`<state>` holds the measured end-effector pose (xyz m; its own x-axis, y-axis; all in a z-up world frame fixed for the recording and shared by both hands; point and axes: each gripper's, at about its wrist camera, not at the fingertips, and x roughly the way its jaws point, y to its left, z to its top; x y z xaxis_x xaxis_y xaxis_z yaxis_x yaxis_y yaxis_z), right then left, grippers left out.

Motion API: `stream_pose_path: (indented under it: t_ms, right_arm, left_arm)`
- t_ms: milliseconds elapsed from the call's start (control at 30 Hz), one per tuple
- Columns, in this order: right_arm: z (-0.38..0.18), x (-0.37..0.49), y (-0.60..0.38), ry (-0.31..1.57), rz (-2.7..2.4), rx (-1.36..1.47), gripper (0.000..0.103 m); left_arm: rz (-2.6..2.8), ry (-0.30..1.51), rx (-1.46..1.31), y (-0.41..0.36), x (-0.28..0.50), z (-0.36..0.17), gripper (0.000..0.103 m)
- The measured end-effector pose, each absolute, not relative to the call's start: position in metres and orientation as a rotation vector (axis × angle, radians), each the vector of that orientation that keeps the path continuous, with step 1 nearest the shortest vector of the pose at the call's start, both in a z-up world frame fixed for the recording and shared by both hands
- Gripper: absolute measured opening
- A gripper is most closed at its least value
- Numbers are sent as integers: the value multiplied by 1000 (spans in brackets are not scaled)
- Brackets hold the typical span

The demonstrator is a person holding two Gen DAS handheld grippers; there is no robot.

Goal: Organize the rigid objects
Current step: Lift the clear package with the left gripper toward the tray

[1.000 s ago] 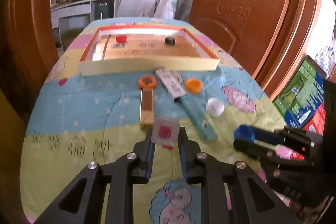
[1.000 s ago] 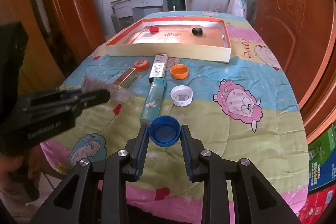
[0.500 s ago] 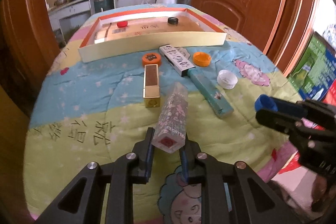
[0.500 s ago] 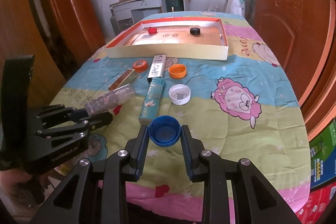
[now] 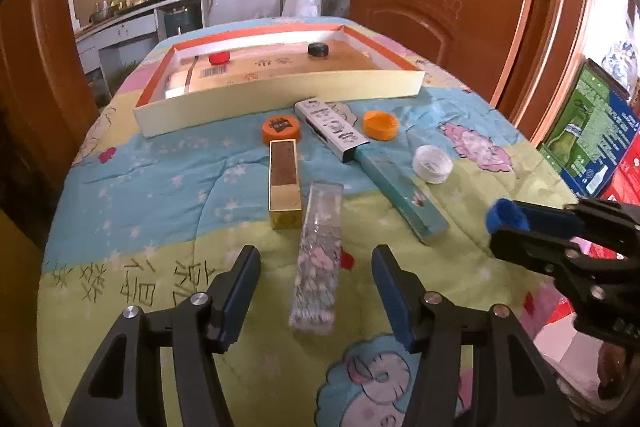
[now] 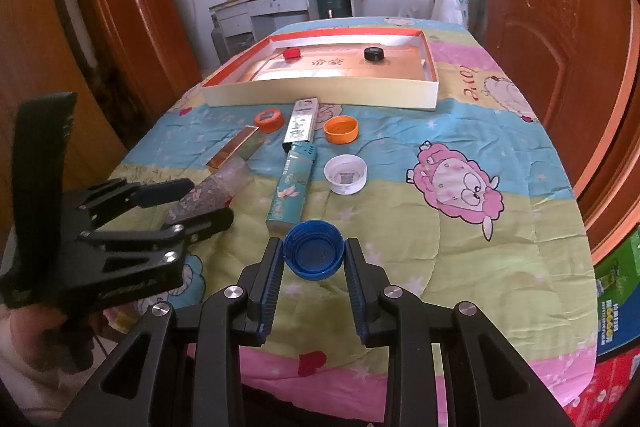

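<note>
Now the left gripper [image 5: 316, 279] has its jaws spread wide; they have just been opening. The clear sparkly box [image 5: 318, 259] lies flat between them on the table [image 5: 128, 187], and the pads do not press it. Its long side runs from the near edge of the table toward the far edge, leaning a little to the right at the far end. It lies just beside the gold box [image 5: 285, 185], which points the same way.

The right gripper [image 6: 314, 267] is closed on the blue cap [image 6: 314, 250]. The cap's open side faces up, and a pad presses on each side of it. It hangs over the near part of the table, just next to the near end of the teal box [image 6: 292, 187].

At the far end of the table sits a big flat tray [image 5: 280, 89] with low walls. Inside it are a red cap [image 5: 219, 57] toward the left wall and a black cap [image 5: 319, 49] toward the right.
</note>
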<state>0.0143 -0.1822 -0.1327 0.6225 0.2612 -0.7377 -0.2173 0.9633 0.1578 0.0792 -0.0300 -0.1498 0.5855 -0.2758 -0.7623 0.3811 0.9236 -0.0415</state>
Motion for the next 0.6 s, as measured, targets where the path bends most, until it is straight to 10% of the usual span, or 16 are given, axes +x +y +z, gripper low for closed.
stream_pose_path:
  t_ms: [233, 600]
  right_arm:
    - [-133, 15, -184, 862, 269, 59, 32]
    - [-124, 19, -183, 846, 282, 67, 32]
  left_arm:
    - [-361, 848, 107, -26, 80, -149, 21]
    - [-353, 778, 74, -20, 68, -117, 21]
